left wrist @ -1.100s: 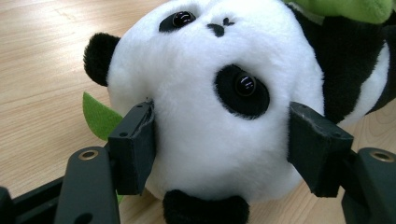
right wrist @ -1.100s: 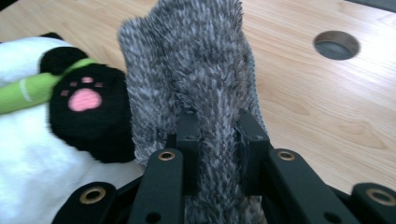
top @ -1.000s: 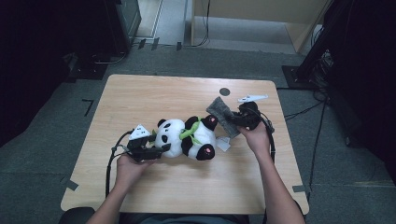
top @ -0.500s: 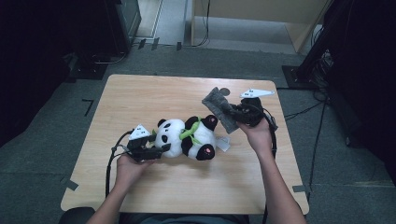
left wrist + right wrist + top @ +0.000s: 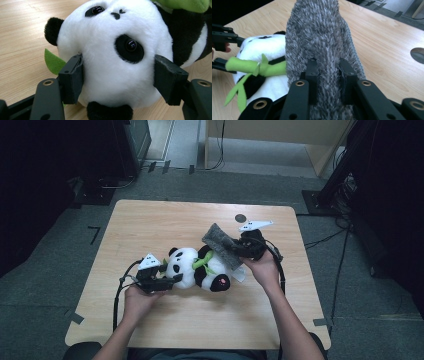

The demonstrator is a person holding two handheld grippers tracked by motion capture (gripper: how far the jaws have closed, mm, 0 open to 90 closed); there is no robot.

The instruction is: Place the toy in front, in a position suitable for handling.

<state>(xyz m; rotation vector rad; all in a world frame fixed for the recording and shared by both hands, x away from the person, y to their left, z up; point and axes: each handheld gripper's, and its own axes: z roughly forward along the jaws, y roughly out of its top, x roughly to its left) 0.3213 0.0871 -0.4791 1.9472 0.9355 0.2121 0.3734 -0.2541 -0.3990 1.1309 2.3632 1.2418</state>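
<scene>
Left side of the wooden table (image 5: 150, 225): the person's left hand (image 5: 136, 300) holds the left gripper (image 5: 167, 281), whose cable loops back toward the table's near edge. In the left gripper view its two black jaws press into either side of the head of the panda plush (image 5: 112, 57), so this gripper is clamped on the toy. One jaw sits just beside a green felt leaf (image 5: 53, 61), the other below the panda's eye patch.

Centre: the panda plush (image 5: 197, 267) lies on its side on the tabletop, head toward the left gripper, black-and-white body toward the right. A green bamboo stalk (image 5: 254, 66) of plush crosses its chest.

Right of centre: a grey fuzzy cloth (image 5: 223, 251) lies slanted over the panda's body, touching it. In the right gripper view the grey fuzzy cloth (image 5: 322, 42) runs away from the camera, its near end pinched between the two jaws.

Right side: the right hand (image 5: 262, 270) holds the right gripper (image 5: 234, 251), clenched on the cloth, with a white three-cornered plate on top. Beyond it a small dark round hole (image 5: 241, 218) marks the tabletop near the far edge.
</scene>
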